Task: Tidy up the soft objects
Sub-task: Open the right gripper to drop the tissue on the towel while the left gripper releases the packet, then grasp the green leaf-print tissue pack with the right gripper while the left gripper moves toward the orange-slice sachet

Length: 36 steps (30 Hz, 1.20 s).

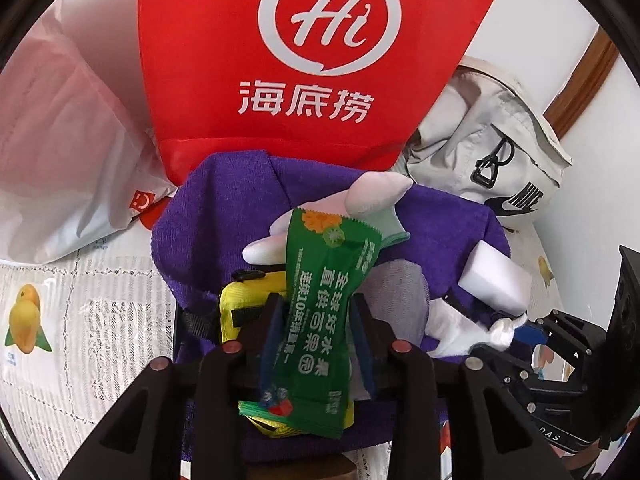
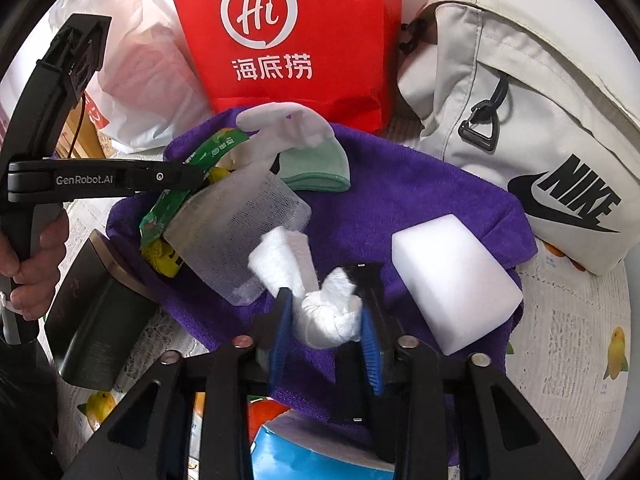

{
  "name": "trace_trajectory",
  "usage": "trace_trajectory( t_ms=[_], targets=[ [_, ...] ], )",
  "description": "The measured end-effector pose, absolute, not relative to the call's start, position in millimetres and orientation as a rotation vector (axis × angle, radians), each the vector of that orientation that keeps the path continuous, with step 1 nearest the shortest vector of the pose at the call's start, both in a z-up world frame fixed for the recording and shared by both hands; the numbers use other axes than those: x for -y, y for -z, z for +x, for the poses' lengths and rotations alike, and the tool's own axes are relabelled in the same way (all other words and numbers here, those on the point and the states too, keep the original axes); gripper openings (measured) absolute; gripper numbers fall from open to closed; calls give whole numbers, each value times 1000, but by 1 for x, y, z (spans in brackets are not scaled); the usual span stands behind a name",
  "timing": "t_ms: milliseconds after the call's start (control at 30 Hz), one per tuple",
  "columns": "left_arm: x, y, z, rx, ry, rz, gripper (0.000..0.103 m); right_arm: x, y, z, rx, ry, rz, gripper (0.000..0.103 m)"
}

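A purple towel [image 1: 224, 216] [image 2: 400, 200] lies spread on the table with soft items on it. My left gripper [image 1: 314, 312] is shut on a green snack packet [image 1: 320, 300], held above a yellow pouch [image 1: 236, 300]; the packet also shows in the right wrist view [image 2: 160, 208]. My right gripper [image 2: 324, 312] is shut on a crumpled white tissue [image 2: 320, 312], which also shows in the left wrist view [image 1: 460, 328]. A white glove with a mint cuff [image 1: 360, 196] [image 2: 304, 140], a white sponge block [image 1: 496, 280] [image 2: 456, 280] and a translucent mesh pouch [image 2: 240, 232] lie on the towel.
A red "Hi" bag [image 1: 320, 60] [image 2: 288, 40] stands behind the towel. A white plastic bag [image 1: 68, 140] [image 2: 148, 80] is at the left, a grey Nike bag [image 1: 492, 148] [image 2: 520, 120] at the right. A dark box [image 2: 96, 312] sits at the towel's left edge.
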<state>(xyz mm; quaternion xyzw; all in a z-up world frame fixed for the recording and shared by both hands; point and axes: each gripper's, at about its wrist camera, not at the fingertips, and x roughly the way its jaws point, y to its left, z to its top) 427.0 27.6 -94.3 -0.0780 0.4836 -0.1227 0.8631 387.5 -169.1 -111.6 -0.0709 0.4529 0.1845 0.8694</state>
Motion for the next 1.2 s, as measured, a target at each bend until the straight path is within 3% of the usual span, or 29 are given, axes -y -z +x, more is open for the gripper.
trace_trajectory(
  t_ms=[233,667,800,1200],
  targets=[
    [-31,80,421,-982,220,-143,62,177,99,377,-907,-372,-139,53],
    [-41,32,350,-922,185,-118,63,198,57,296,-815,-341,-91,54],
    [-40,27,318,-929,176,-111,63,205,49,257,-787,-343,-81,58],
    [-32,33,229,-940,188,-154,63,217,65,149,-767,-408,-34,59]
  ],
)
